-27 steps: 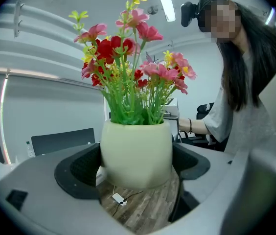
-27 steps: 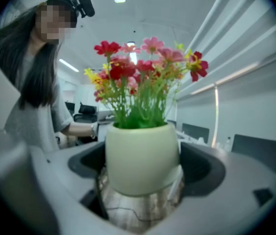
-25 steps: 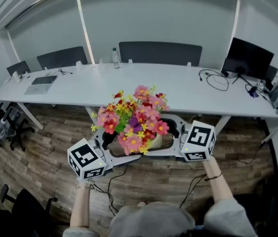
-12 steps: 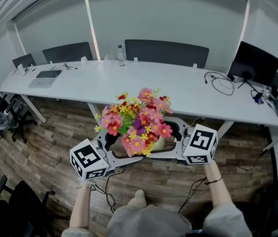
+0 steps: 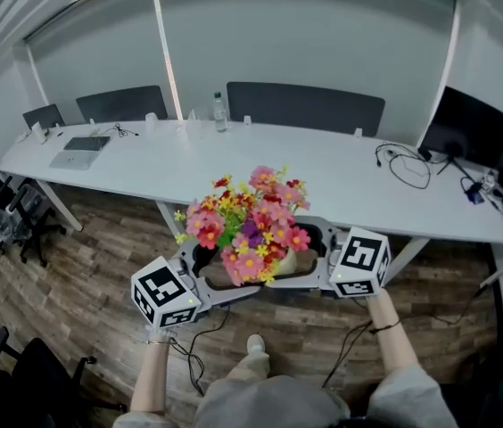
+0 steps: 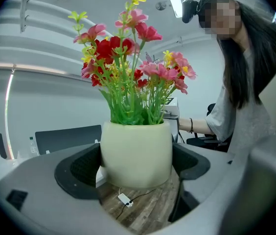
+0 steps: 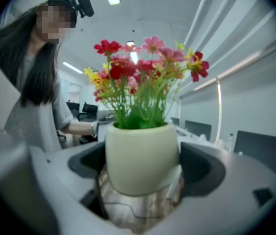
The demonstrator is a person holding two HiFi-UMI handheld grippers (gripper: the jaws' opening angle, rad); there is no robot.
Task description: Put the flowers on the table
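Note:
A cream pot (image 5: 285, 260) of pink, red and yellow flowers (image 5: 244, 224) hangs in the air over the wooden floor, short of the long white table (image 5: 323, 172). My left gripper (image 5: 209, 270) clamps it from the left and my right gripper (image 5: 316, 250) from the right. In the left gripper view the pot (image 6: 136, 153) fills the gap, and both dark pads of the left gripper (image 6: 136, 168) touch its sides. In the right gripper view the pot (image 7: 142, 156) sits the same way between the pads of the right gripper (image 7: 143, 173), tilted slightly.
On the table stand a laptop (image 5: 77, 153), a water bottle (image 5: 220, 113), a monitor (image 5: 465, 128) and loose cables (image 5: 401, 159). Dark chairs (image 5: 305, 107) line its far side. Office chairs (image 5: 20, 217) stand at the left, and a cable (image 5: 200, 337) lies on the floor.
Both grippers keep their hold on the pot. The head view has shifted so the table sits lower and nearer to the flowers. A shoe now shows on the floor below the pot.

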